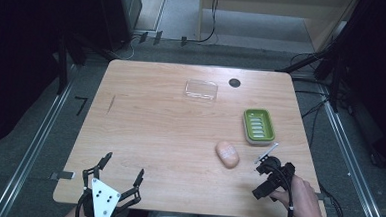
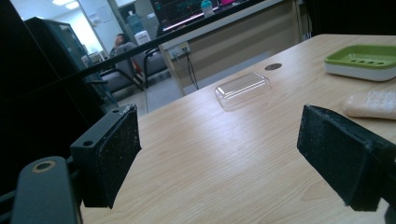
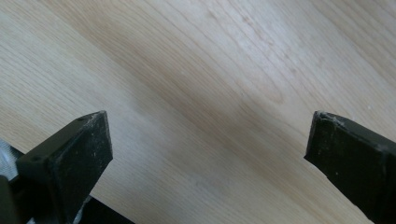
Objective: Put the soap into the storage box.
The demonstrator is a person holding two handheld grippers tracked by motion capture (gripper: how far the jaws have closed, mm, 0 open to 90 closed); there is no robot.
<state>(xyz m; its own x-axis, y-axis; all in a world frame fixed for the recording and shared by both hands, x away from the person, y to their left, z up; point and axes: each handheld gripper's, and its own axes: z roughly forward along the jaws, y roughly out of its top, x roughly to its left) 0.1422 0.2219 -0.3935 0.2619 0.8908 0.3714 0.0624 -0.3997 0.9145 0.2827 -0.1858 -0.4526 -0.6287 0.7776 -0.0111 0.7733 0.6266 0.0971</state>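
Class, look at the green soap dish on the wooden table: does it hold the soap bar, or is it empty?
Empty. The green slotted soap dish shows only its bare ribs, and the peach oval soap bar lies apart on the wooden table.

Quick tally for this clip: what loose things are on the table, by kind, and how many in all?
Green soap dish: 1
Bar of soap: 1
Clear plastic lid: 1
Total: 3 on the wooden table. Both grippers hold nothing; their jaws stand wide apart.
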